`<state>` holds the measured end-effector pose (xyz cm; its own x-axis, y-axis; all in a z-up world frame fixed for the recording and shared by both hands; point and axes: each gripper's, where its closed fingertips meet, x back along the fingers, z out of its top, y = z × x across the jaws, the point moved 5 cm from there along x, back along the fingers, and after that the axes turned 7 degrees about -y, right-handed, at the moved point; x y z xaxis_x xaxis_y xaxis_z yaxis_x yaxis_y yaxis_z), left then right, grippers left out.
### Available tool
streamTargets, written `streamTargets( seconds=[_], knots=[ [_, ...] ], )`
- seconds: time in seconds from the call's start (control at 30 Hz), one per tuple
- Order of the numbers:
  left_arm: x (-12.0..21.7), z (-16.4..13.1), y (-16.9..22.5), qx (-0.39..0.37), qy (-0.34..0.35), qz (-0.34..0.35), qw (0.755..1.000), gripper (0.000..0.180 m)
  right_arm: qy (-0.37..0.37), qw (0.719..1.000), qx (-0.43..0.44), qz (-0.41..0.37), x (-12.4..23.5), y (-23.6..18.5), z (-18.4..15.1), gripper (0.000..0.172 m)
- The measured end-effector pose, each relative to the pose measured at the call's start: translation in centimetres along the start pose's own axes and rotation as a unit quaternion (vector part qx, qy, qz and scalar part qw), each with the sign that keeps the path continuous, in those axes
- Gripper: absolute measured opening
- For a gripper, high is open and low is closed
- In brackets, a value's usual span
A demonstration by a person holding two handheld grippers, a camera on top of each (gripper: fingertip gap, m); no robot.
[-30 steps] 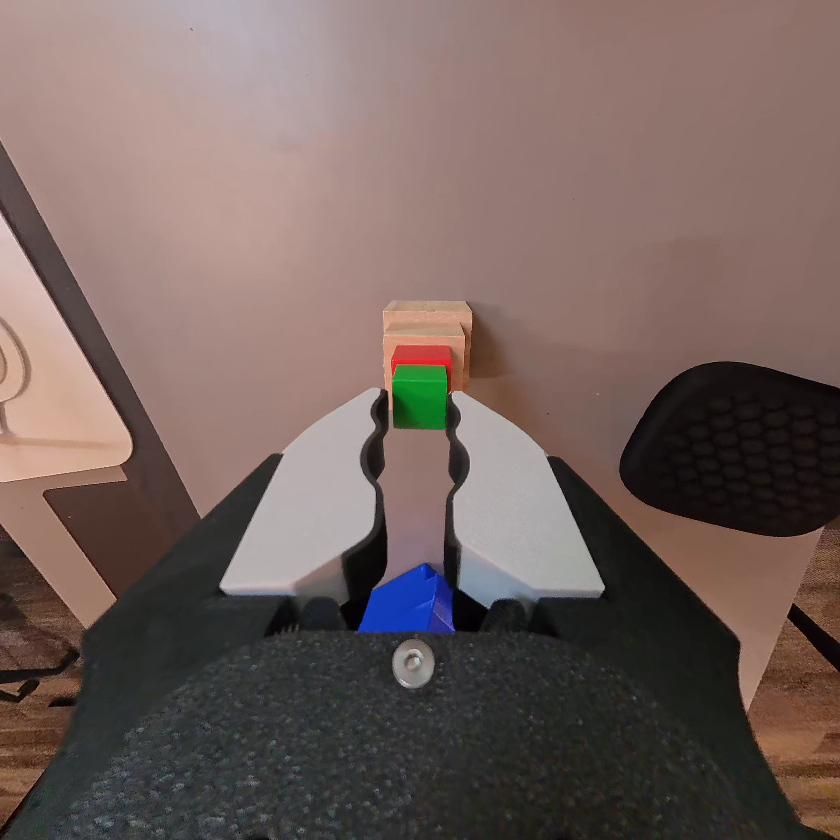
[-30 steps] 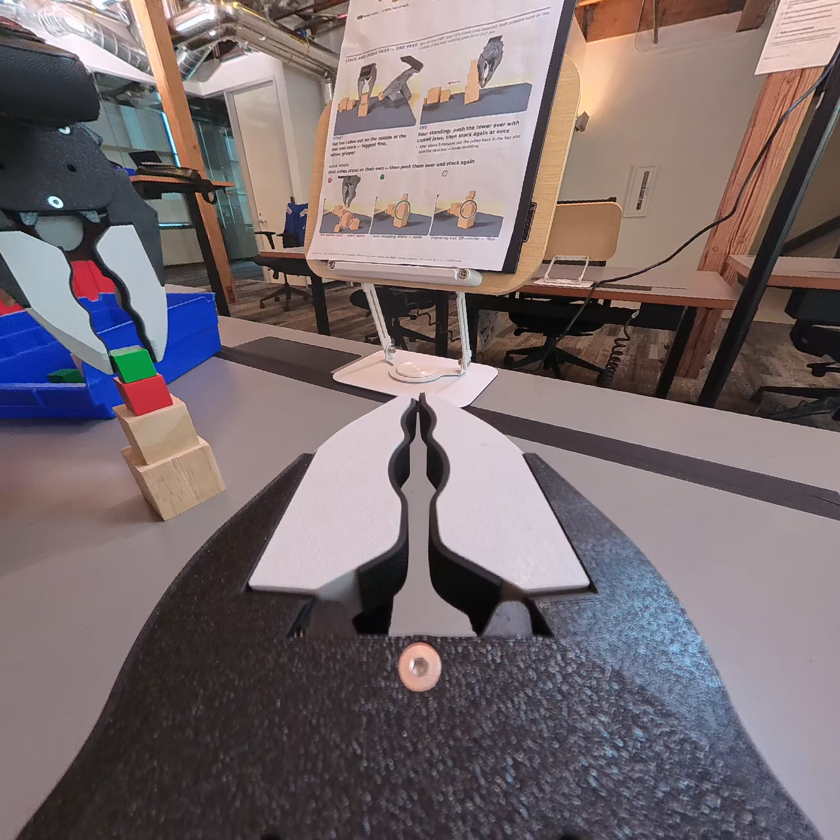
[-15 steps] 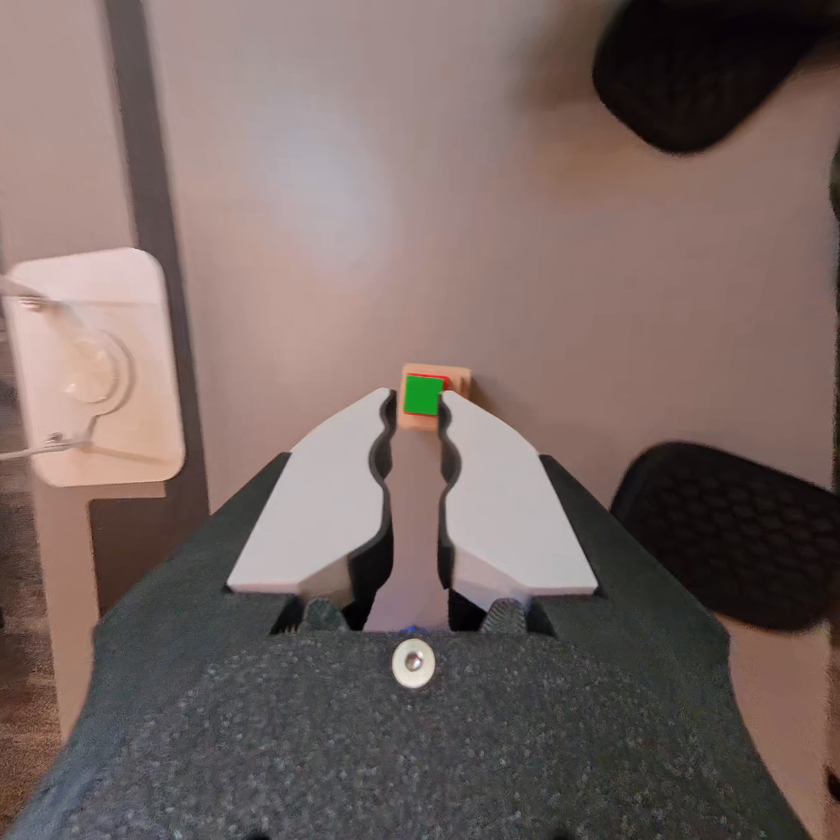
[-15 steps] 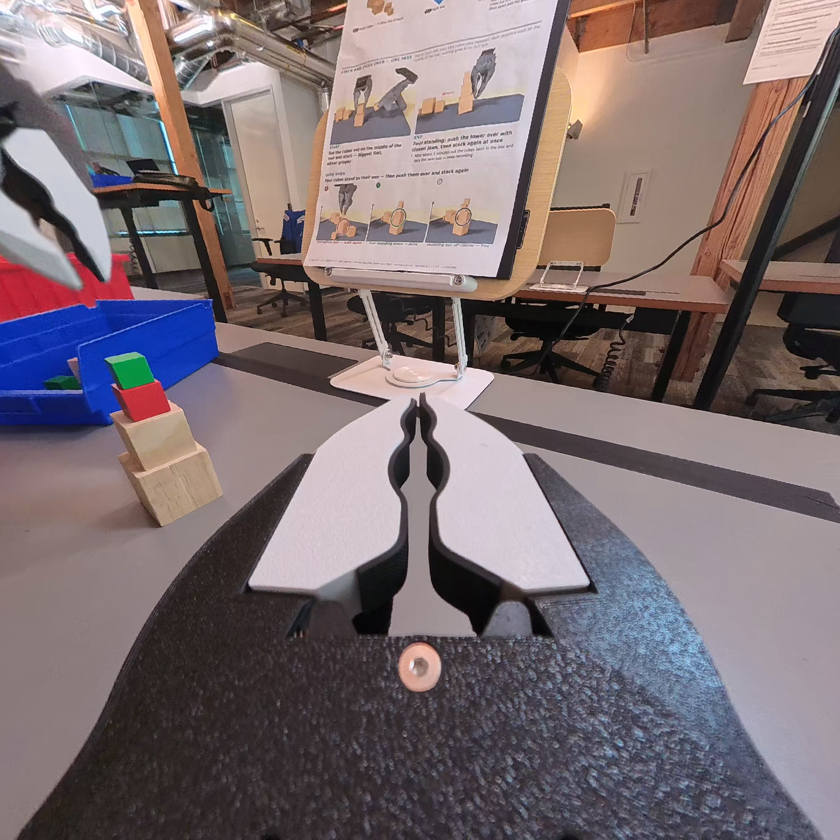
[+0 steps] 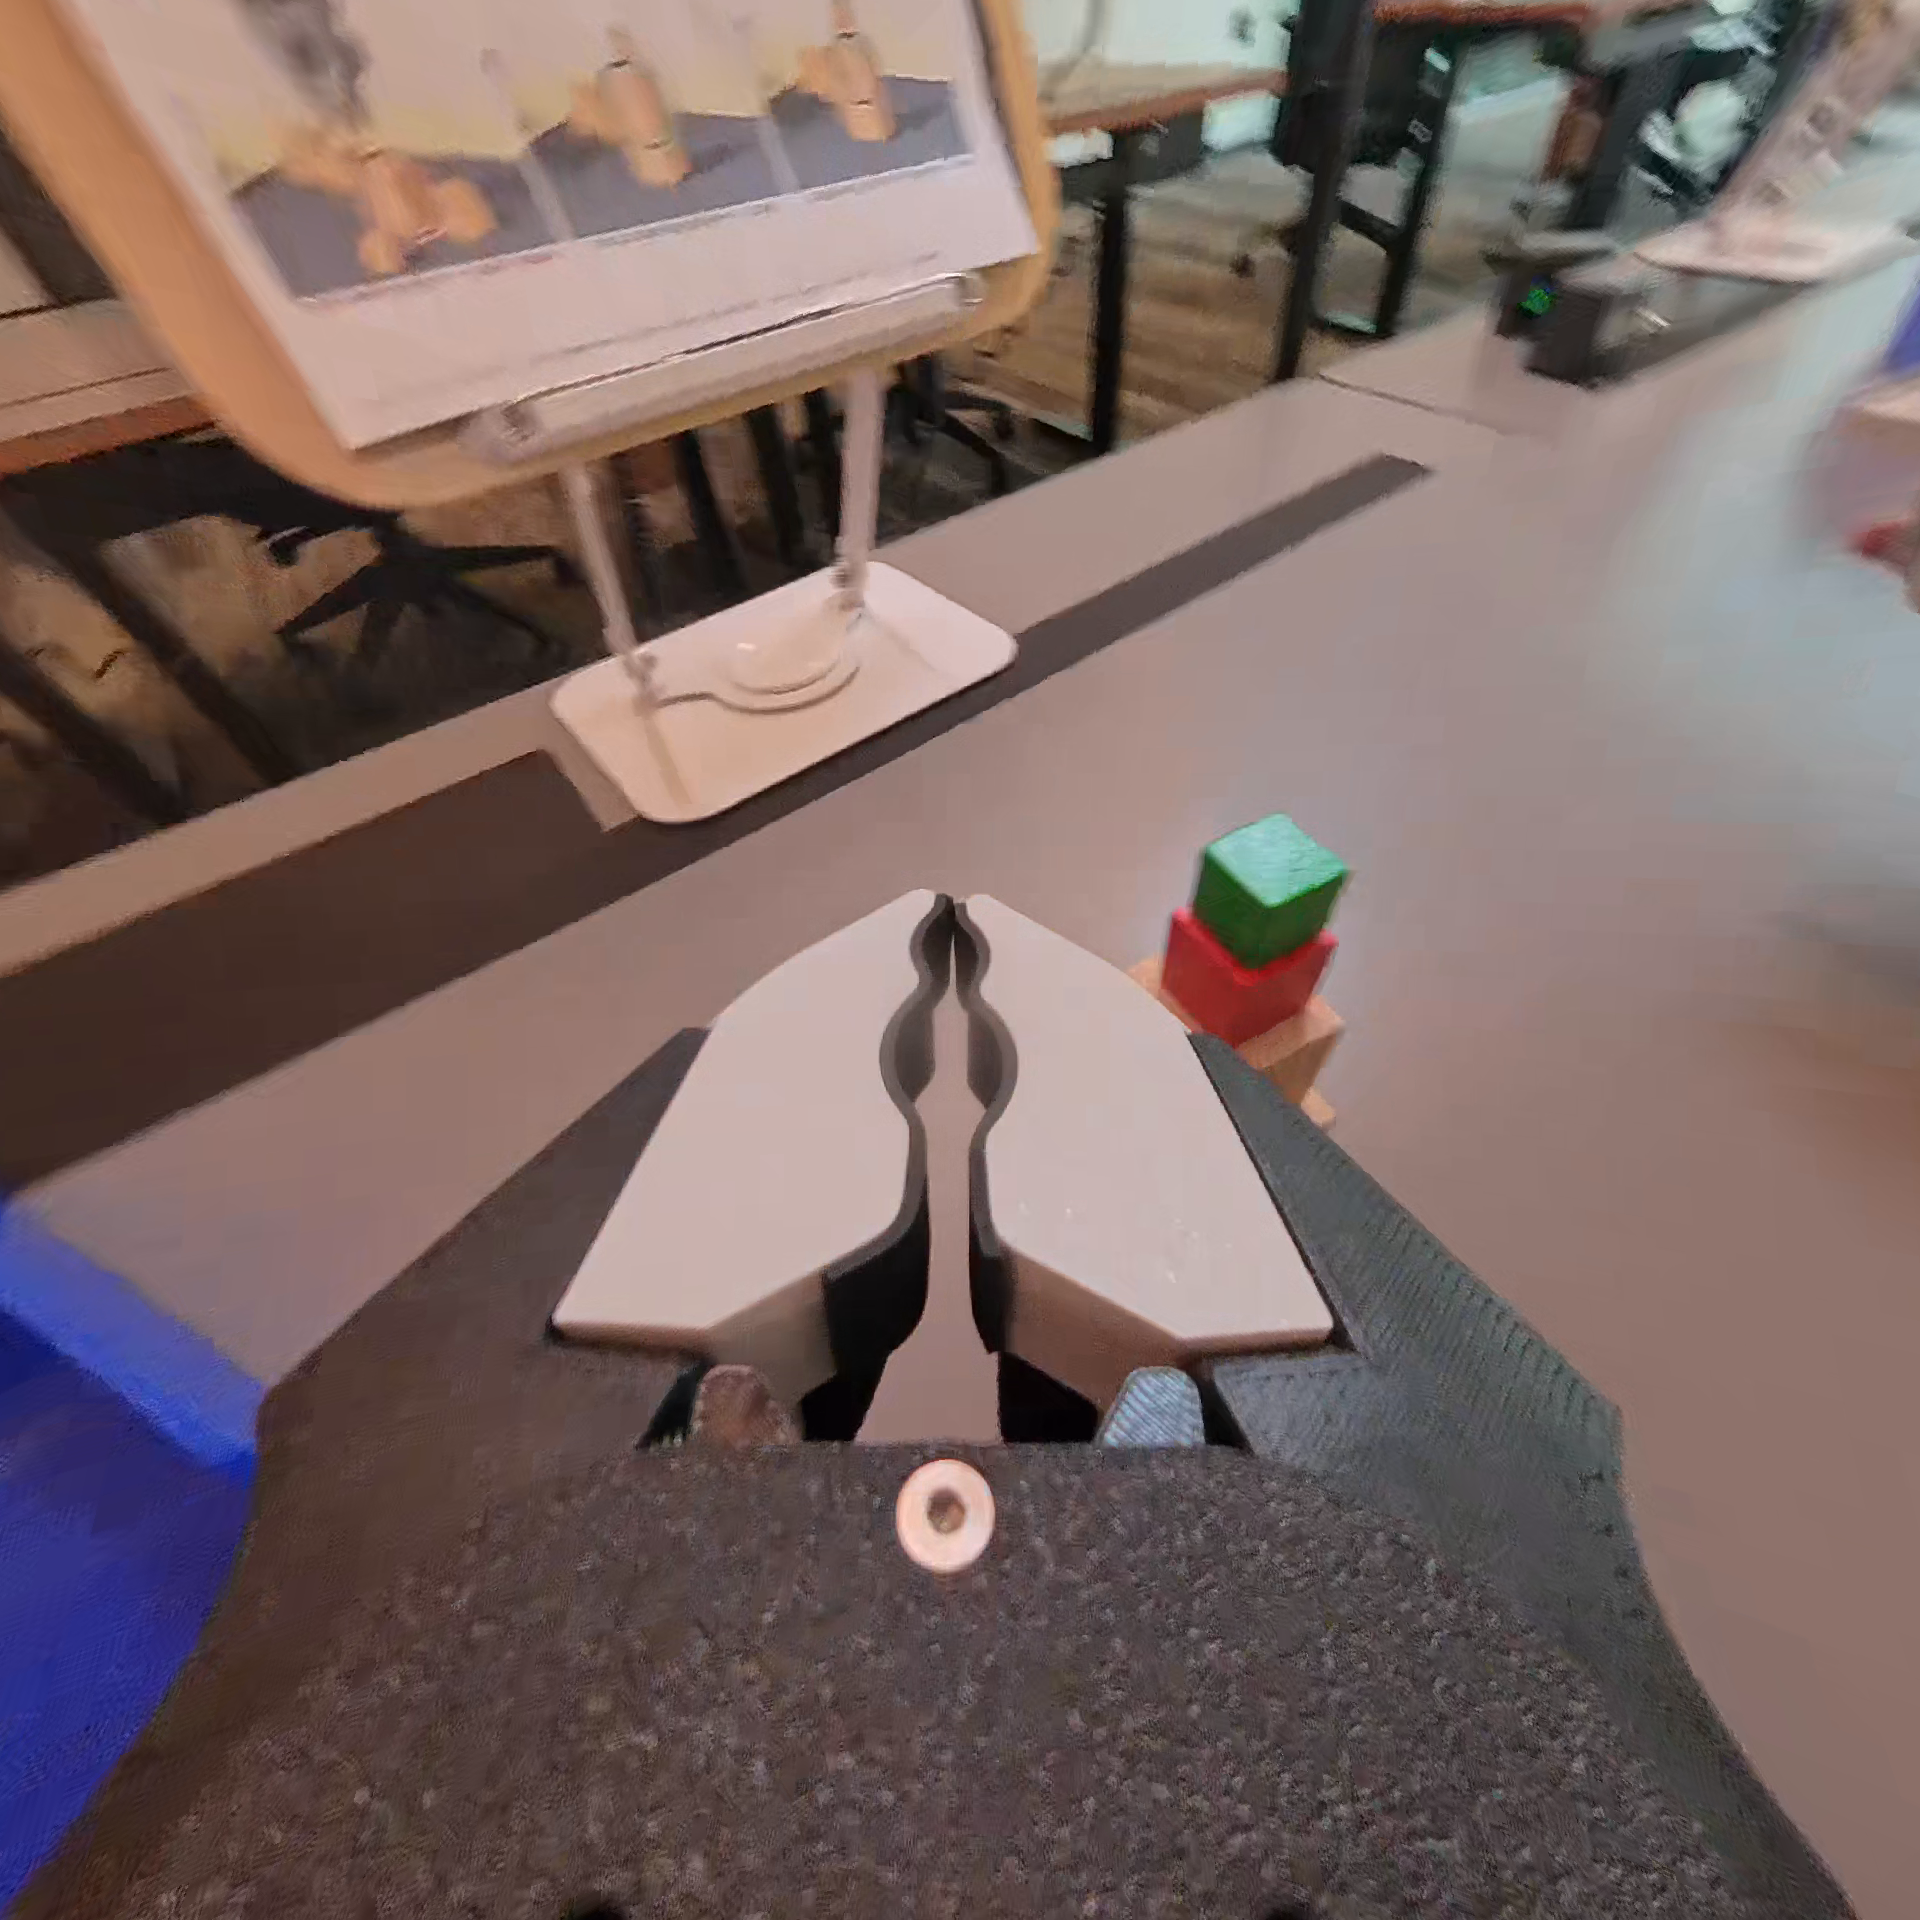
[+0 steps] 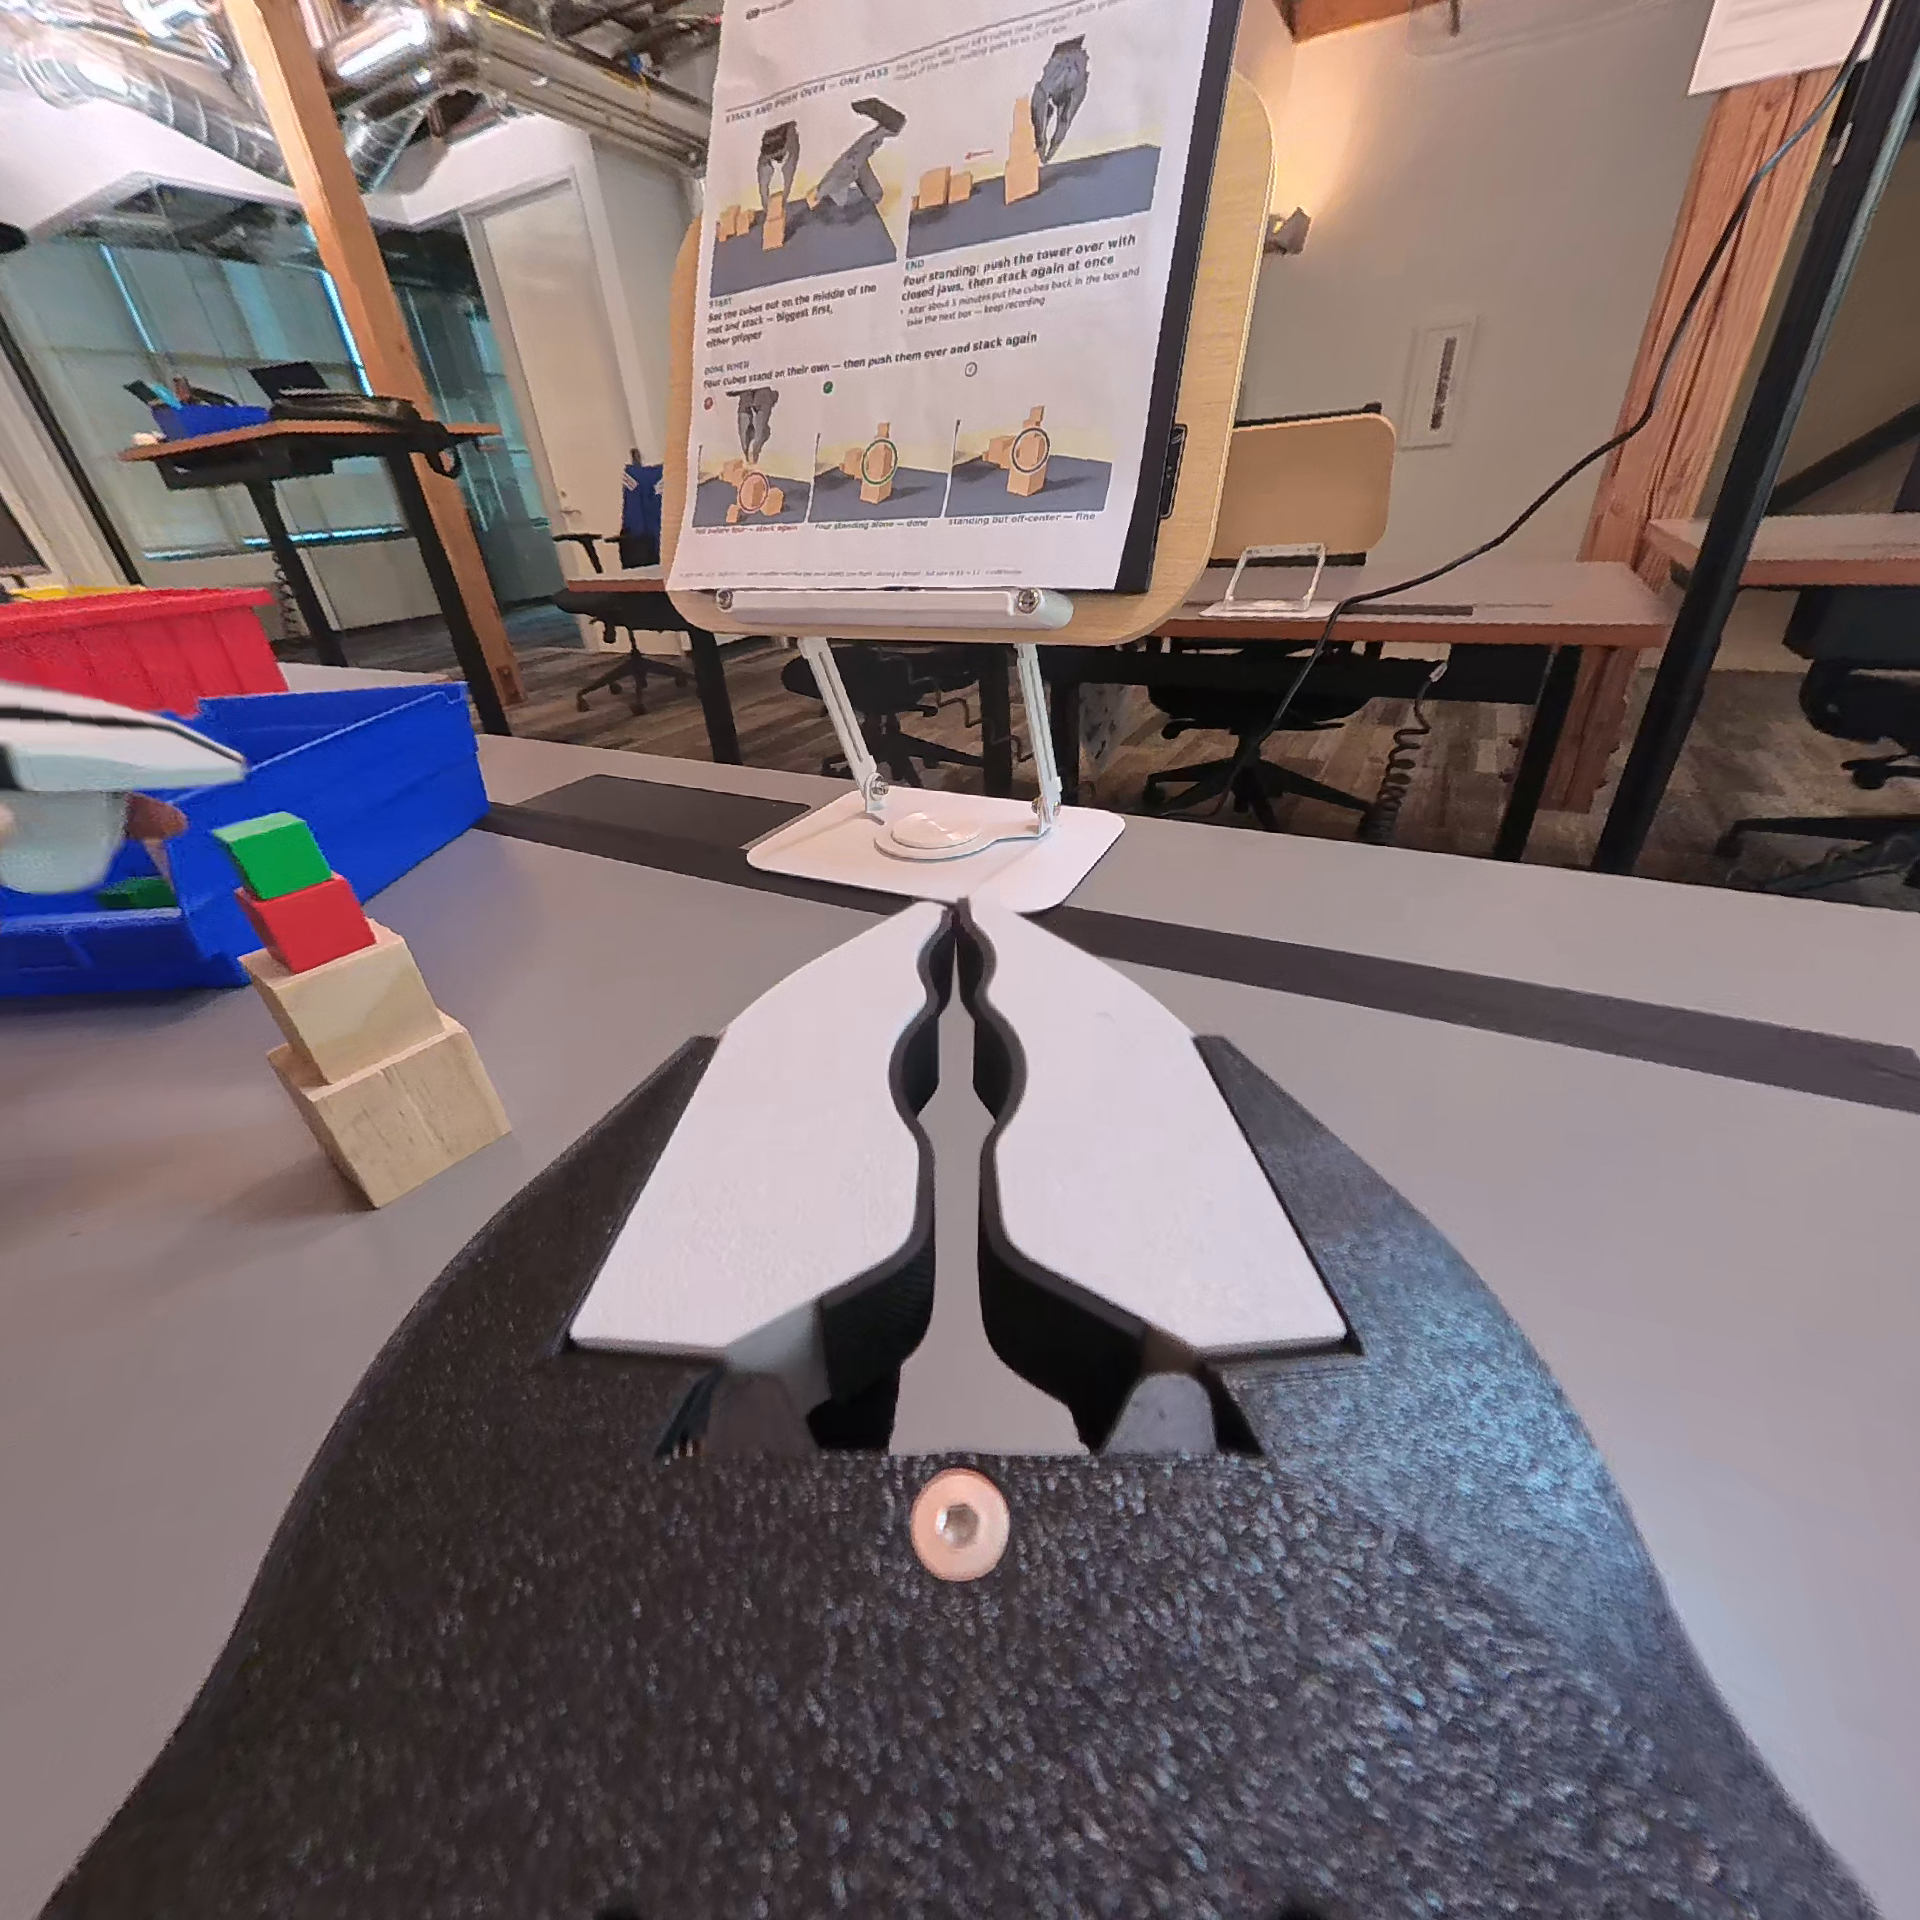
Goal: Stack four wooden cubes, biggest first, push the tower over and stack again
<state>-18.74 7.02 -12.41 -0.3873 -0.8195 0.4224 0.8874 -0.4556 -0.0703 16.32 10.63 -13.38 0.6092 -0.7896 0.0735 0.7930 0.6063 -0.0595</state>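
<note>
A tower of cubes stands on the grey table [image 6: 623,987]: a green cube [image 6: 272,854] on a red cube [image 6: 308,923] on two wooden cubes [image 6: 390,1101]. In the left wrist view the green cube [image 5: 1268,888] and red cube [image 5: 1242,982] show just right of my left gripper [image 5: 953,906], which is shut with nothing between its tips. My left gripper also shows at the left edge of the right wrist view [image 6: 114,748], level with the tower's top. My right gripper [image 6: 956,914] is shut and empty, low over the table to the right of the tower.
A blue bin [image 6: 343,758] and a red bin [image 6: 135,639] stand behind the tower at the left. A white stand [image 6: 935,842] carrying an instruction sheet sits at the table's far edge on a dark strip [image 6: 1558,1013]. Desks and office chairs lie beyond. The left gripper's tips are roughly 30 centimetres from the right gripper's.
My left gripper let go of the green cube on top of the tower, rose away, closed on nothing and swung down to level beside the tower. My right gripper stayed shut and still.
</note>
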Motion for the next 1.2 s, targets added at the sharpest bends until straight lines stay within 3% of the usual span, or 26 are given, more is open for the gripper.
streamTargets(
  seconds=[0.07,0.17,0.3,0.43,0.77,0.93,1.07,1.2],
  knots=[
    [-0.4,-1.3,-1.1,0.037,0.020,0.058,0.997,0.000,-0.004,1.000,-0.011,0.008,0.0,-0.1,0.0,0.000],
    [-1.2,-2.8,-2.7,0.090,0.047,0.092,0.991,0.000,-0.004,1.000,-0.018,0.012,0.0,-0.1,0.1,0.000],
    [-2.8,-5.7,-2.8,0.083,0.027,0.112,0.990,0.000,0.009,1.000,-0.020,0.014,0.4,0.0,0.7,0.000],
    [-3.5,-6.8,-1.9,0.063,-0.007,0.105,0.992,0.000,0.023,0.999,-0.026,0.004,0.9,0.7,1.2,0.000],
    [-2.5,-5.0,-0.2,0.036,0.085,-0.001,0.996,0.000,0.013,1.000,-0.008,-0.020,0.8,1.3,0.7,0.000],
    [-2.6,-5.3,-0.2,0.040,0.088,-0.045,0.994,0.000,-0.013,1.000,-0.003,-0.028,0.0,1.3,-0.5,0.000],
    [-2.9,-5.7,-0.8,0.046,0.063,-0.042,0.996,0.000,-0.015,0.999,0.010,-0.030,0.0,1.0,-0.4,0.000],
    [-4.0,-6.9,-1.1,0.056,-0.024,0.006,0.998,0.000,-0.017,0.999,0.011,-0.040,0.2,1.1,-0.6,0.000]
  ],
)
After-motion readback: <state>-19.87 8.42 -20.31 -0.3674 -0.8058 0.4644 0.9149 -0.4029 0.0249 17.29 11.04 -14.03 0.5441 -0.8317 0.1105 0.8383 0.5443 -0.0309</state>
